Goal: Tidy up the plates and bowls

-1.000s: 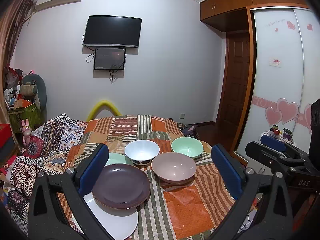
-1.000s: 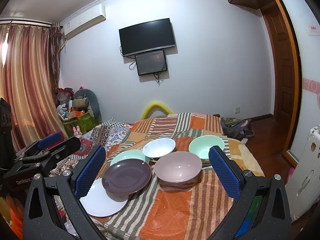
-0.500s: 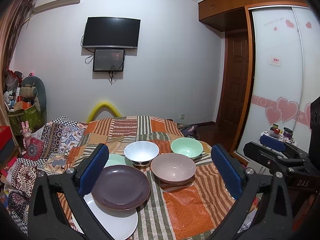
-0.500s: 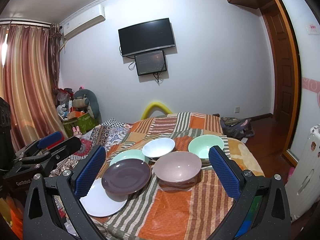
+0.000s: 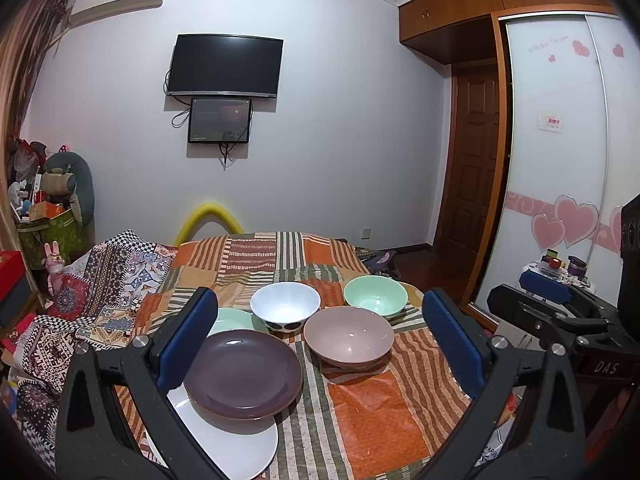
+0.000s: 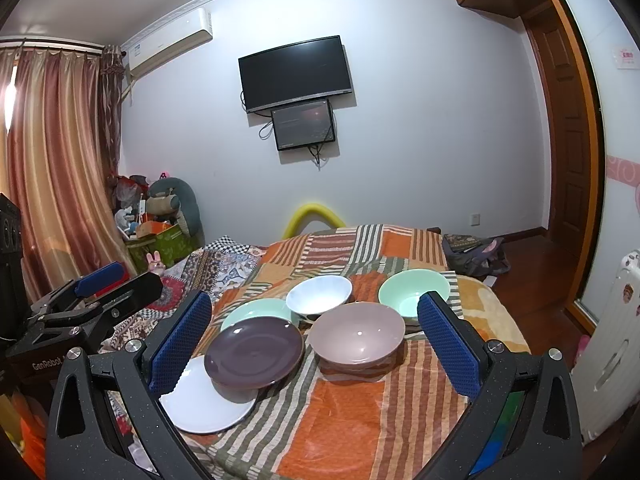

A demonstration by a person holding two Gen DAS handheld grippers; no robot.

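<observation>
Striped orange, green and cream cloth [image 5: 376, 408] covers the surface in the left wrist view, and on it stand three bowls and three plates, six pieces in all. Purple plate [image 5: 244, 372] lies flat and round, overlapping the rim of a white plate [image 5: 236, 450] nearer the camera, with a mint plate [image 5: 234, 319] partly hidden behind it. White bowl [image 5: 285, 305], dark spots on its outer wall, sits upright behind the purple plate; a mauve bowl [image 5: 349, 334] stands just right of it and nearer, and a mint bowl [image 5: 376, 295] farther right. All three bowls open upward; being round, none shows a long axis. The left gripper [image 5: 320, 340] hangs above the near edge with its blue pads [image 5: 188, 336] spread wide, holding nothing; the other tool shows at the right edge. From the right wrist view the same count holds: purple plate [image 6: 254, 351] resting on the white plate [image 6: 204, 404], mint plate [image 6: 256, 312] behind, then the white bowl [image 6: 319, 294], mauve bowl [image 6: 357, 337] and mint bowl [image 6: 412, 290] in a loose cluster, the mauve one touching or nearly touching its neighbours. The right gripper [image 6: 314, 346] also stands wide apart and empty, its pads [image 6: 448, 350] flanking the dishes, above the cloth [image 6: 360, 420].
</observation>
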